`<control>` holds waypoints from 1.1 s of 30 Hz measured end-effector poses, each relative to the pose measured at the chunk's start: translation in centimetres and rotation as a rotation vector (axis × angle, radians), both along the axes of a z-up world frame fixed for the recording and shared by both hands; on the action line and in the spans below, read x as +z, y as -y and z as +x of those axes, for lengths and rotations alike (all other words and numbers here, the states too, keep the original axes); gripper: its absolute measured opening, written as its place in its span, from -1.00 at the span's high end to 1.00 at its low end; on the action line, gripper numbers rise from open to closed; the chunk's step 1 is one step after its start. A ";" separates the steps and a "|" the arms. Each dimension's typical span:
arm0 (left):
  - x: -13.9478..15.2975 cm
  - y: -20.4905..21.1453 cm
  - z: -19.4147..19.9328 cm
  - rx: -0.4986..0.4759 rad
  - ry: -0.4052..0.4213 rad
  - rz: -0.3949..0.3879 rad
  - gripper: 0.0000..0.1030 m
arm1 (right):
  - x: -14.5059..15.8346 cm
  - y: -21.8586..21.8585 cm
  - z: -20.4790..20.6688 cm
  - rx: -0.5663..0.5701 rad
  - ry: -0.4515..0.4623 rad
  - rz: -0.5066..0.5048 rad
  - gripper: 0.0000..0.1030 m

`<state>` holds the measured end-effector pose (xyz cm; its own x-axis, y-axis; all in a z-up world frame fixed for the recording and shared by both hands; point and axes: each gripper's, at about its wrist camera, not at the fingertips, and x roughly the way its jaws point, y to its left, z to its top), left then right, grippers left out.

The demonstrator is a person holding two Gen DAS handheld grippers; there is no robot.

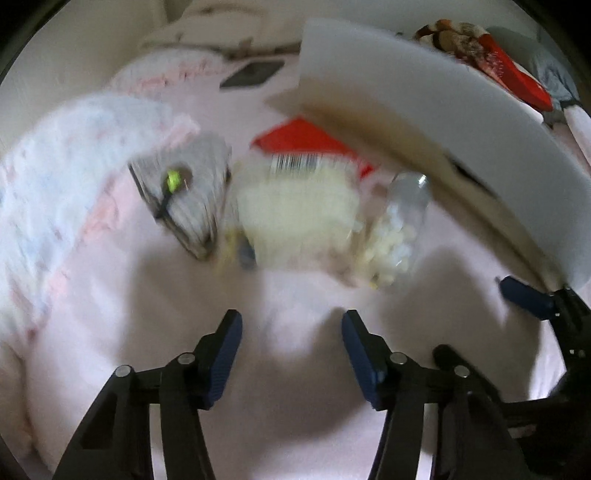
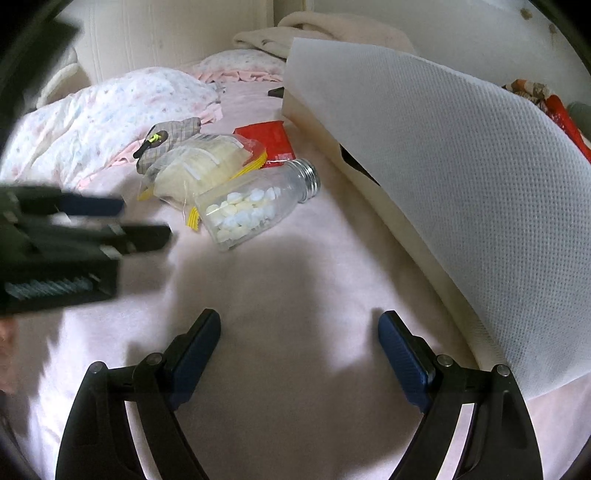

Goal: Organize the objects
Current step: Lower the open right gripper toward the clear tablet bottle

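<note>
On a pink bedsheet lie a clear bottle of white tablets with a metal cap (image 2: 255,206), a zip bag of pale material with yellow trim (image 2: 201,170), a grey checked pouch (image 2: 166,142) and a red packet (image 2: 269,138). A white fabric storage box (image 2: 443,177) stands to their right. My right gripper (image 2: 299,350) is open and empty above bare sheet in front of them. My left gripper (image 1: 291,347) is open and empty; it also shows blurred in the right wrist view (image 2: 122,221), left of the bottle. The left view is blurred: bottle (image 1: 402,221), bag (image 1: 299,218), pouch (image 1: 192,195), box (image 1: 443,122).
A floral quilt (image 2: 110,110) is bunched at the left. A dark phone-like object (image 1: 251,74) lies further back. A red and patterned cloth (image 1: 491,55) lies behind the box. A cream wall or headboard (image 2: 166,33) is behind.
</note>
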<state>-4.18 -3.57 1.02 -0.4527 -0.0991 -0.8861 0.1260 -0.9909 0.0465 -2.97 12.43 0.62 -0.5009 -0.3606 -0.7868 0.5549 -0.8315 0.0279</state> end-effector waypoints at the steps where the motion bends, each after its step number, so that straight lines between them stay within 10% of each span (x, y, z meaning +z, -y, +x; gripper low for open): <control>1: -0.1 0.1 0.2 0.005 -0.023 0.002 -0.05 | -0.1 0.0 -0.2 0.000 0.003 -0.005 -0.69; 9: -1.0 0.5 1.1 0.032 -0.154 -0.009 -0.31 | -0.1 0.0 -0.1 0.002 0.002 -0.005 -0.69; 21: -1.0 0.8 1.1 0.071 -0.118 -0.019 -0.54 | -0.1 -0.1 -0.2 0.003 0.003 -0.007 -0.69; 25: 0.0 0.5 1.3 0.131 -0.146 0.021 0.60 | -0.1 -0.1 -0.2 0.003 0.004 -0.008 -0.69; 33: 0.7 0.8 1.8 0.183 -0.196 0.011 0.81 | -0.1 0.0 -0.2 0.002 0.004 -0.009 -0.70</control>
